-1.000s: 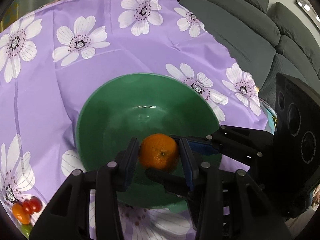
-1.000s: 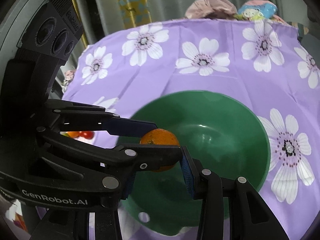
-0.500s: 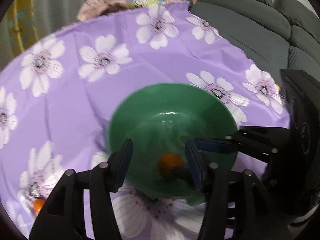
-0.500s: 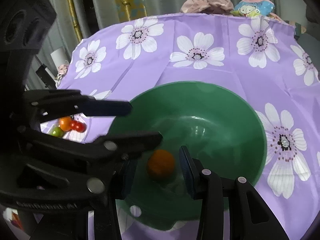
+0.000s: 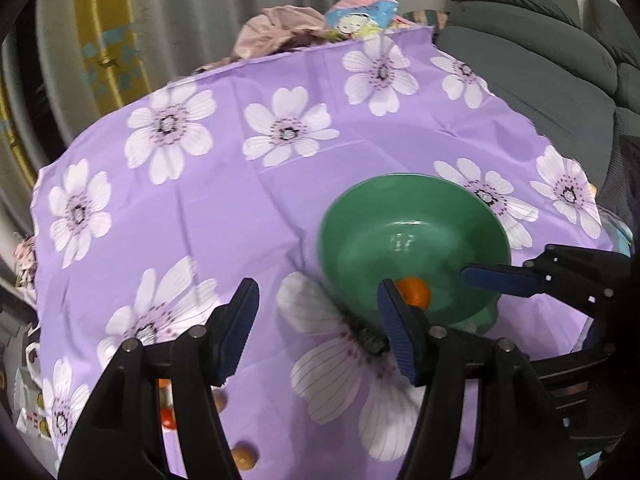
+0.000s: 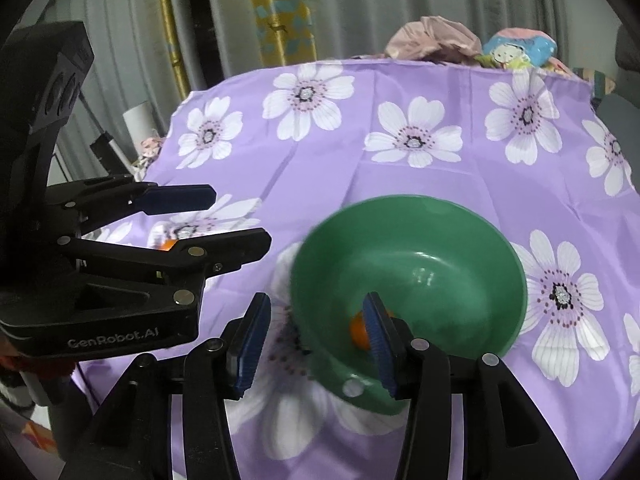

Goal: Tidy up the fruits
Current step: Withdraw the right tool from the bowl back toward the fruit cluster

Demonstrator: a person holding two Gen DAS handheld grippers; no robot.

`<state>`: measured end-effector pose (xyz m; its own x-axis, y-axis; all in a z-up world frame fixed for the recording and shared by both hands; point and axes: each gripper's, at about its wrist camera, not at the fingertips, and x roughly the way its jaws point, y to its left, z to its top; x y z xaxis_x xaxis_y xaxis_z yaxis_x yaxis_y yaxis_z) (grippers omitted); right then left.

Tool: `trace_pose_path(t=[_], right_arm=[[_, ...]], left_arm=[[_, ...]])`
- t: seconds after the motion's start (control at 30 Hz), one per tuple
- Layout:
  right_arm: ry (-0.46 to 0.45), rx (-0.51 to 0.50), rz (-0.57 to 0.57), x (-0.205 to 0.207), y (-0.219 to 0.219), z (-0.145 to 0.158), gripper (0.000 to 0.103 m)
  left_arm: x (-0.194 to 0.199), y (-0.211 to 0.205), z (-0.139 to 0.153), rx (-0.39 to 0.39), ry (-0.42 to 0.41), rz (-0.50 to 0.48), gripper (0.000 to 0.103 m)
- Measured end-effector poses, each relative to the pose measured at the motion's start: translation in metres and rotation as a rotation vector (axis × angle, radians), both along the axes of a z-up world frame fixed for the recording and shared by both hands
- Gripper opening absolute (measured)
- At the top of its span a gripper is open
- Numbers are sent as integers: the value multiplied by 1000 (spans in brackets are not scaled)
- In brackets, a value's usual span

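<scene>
The orange [image 5: 416, 294] lies loose inside the green bowl [image 5: 360, 240] on the purple flowered cloth. My left gripper [image 5: 316, 328] hovers over the cloth to the left of the bowl. Its jaws are opening and nothing is between them. In the right wrist view the orange [image 6: 357, 330] is half hidden behind one blue pad. My right gripper [image 6: 316, 340] hangs over the near left rim of the bowl [image 6: 460, 248]; its jaws are opening too and press on nothing. The left gripper [image 6: 208, 220] shows at the left of that view, and the right gripper [image 5: 500, 280] reaches in from the right of the left wrist view.
Small loose fruits lie near the cloth's front left: a red tomato [image 5: 168, 416] and a brownish one [image 5: 244, 456]. A grey sofa [image 5: 540, 60] borders the table on the right. Crumpled cloth and a cartoon bag [image 5: 360, 16] sit at the far edge.
The left gripper let go of the orange, which dropped into the bowl. That gripper then swung left and upward with jaws widening. The right gripper drew back a little and its jaws widened.
</scene>
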<state>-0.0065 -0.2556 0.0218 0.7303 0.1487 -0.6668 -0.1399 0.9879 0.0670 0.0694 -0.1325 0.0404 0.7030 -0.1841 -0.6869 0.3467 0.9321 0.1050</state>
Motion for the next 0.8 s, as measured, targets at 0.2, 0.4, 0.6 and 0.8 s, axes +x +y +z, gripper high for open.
trace_pose_path(t=[0.2,0.4,0.6,0.8], right_arm=[[-11,-10,50,-11,24,8,55],[-5,-13,103,-13,52,9,56],[43,-19,148,-7,78,-2,57],[96,-99,99,0,99,-18,57]], left_arm=[[-21,29,7,-9,-26,60,73],[-37,55,6,-6,-31,112,73],[-44,87,-5,-27,6,181,73],[-45,130,-30,-66,76,287,73]])
